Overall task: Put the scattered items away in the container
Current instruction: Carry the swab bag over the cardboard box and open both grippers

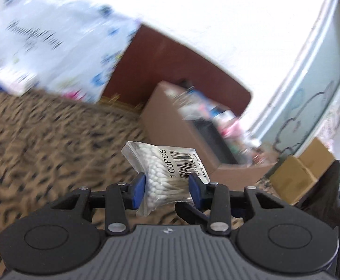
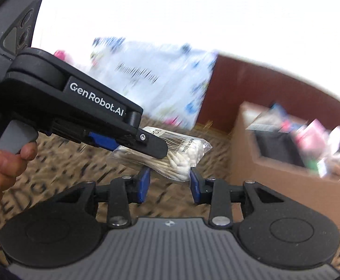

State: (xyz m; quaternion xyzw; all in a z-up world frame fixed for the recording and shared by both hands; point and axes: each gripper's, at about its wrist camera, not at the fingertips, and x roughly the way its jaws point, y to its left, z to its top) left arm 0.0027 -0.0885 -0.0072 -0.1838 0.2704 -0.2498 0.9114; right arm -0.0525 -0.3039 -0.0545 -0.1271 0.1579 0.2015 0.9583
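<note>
Left fingers (image 1: 144, 186) clamp cotton-swab bag (image 1: 163, 163), short of box (image 1: 160, 116) rim; right fingers (image 2: 144, 182) parted.

Glossy clear plastic swab bag (image 1: 167, 170); matt cardboard box (image 1: 170, 126) (brown).

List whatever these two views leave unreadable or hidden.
- Contents of the cardboard box: motion blur in both views, items cannot be identified.
- Print on the white patterned bag: smeared by blur in both views.
- Cotton swab packet label: in the right wrist view the left tongs cover most of it.
- Right tongs: whether their pads touch the packet is unclear.
- Brown boxes: cut off behind the gripper body, left wrist view.
</note>
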